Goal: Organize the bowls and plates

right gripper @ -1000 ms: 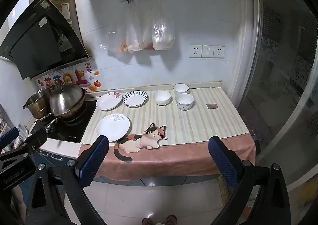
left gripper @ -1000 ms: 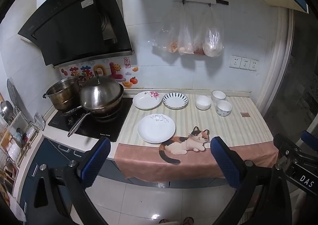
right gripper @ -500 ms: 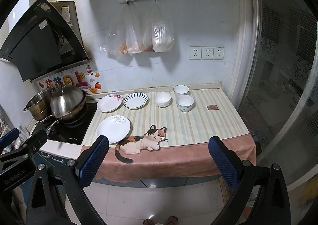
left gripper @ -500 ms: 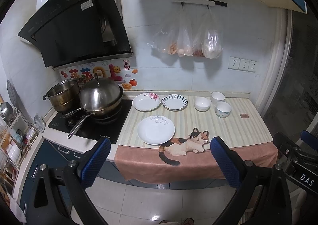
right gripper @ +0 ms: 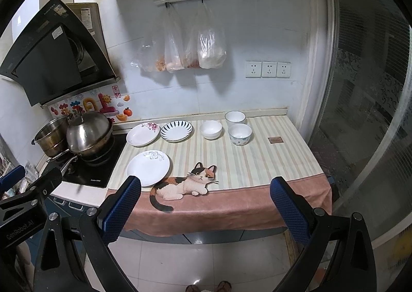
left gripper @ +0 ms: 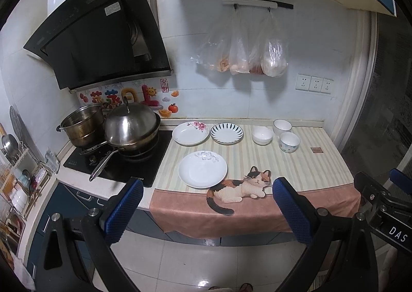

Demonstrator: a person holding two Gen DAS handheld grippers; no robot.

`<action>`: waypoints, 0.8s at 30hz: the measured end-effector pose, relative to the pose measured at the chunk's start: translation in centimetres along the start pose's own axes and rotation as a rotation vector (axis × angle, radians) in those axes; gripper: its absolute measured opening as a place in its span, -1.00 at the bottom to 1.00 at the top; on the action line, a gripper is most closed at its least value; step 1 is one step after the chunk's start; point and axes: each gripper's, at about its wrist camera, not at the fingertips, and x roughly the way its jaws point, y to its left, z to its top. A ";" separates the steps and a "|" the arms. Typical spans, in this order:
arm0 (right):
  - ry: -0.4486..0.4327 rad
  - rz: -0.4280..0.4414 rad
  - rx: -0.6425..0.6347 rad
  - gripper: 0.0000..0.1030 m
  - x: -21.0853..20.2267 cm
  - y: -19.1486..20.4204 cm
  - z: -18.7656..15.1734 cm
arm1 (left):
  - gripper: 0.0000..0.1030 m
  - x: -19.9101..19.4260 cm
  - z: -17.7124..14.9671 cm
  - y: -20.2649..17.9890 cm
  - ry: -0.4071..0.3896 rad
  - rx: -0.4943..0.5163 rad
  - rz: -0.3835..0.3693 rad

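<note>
Three plates lie on the striped counter cloth (left gripper: 309, 165): a white plate (left gripper: 203, 168) at the front, a pink-flowered plate (left gripper: 190, 133) and a blue-striped plate (left gripper: 226, 133) behind it. Three bowls stand to the right: a plain white bowl (left gripper: 262, 135), a white bowl (left gripper: 282, 126) at the back and a dotted bowl (left gripper: 289, 142). The same set shows in the right wrist view, with the white plate (right gripper: 148, 167) and dotted bowl (right gripper: 239, 134). My left gripper (left gripper: 204, 210) and right gripper (right gripper: 206, 210) are open and empty, held back from the counter above the floor.
A lidded wok (left gripper: 131, 129) and a steel pot (left gripper: 83, 124) sit on the black cooktop (left gripper: 144, 163) at the left, under a range hood (left gripper: 103, 34). Plastic bags (left gripper: 244, 52) hang on the wall. A cat picture (left gripper: 239, 187) marks the cloth's front edge. A dish rack (left gripper: 18, 176) is far left.
Both grippers have drawn slightly back and up from the counter, so the plates and bowls look a little smaller. Nothing on the counter has moved.
</note>
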 end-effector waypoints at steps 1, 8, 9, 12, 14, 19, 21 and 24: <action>0.000 0.001 0.001 0.99 -0.1 0.0 0.0 | 1.00 0.0 0.2 -0.1 -0.001 0.001 -0.001; -0.006 -0.005 0.001 0.99 -0.3 0.0 0.0 | 1.00 -0.4 0.2 0.0 -0.006 0.000 -0.007; -0.006 -0.004 0.002 0.99 -0.3 -0.2 -0.2 | 1.00 -0.4 0.2 0.1 -0.005 0.000 -0.007; -0.008 -0.004 0.005 0.98 -0.4 -0.5 -0.3 | 1.00 -0.6 0.2 0.1 -0.008 0.001 -0.007; -0.008 -0.002 0.005 0.99 -0.4 -0.6 -0.3 | 1.00 -0.6 0.2 0.1 -0.007 0.001 -0.006; -0.010 -0.001 0.004 0.99 -0.4 -0.5 -0.3 | 1.00 -0.7 0.2 0.1 -0.008 0.001 -0.007; -0.011 0.002 0.006 0.99 -0.5 -0.7 -0.3 | 1.00 -0.7 0.2 0.1 -0.010 0.001 -0.005; -0.011 0.003 0.008 0.99 -0.5 -0.6 -0.2 | 1.00 -0.8 0.2 0.1 -0.011 0.001 -0.006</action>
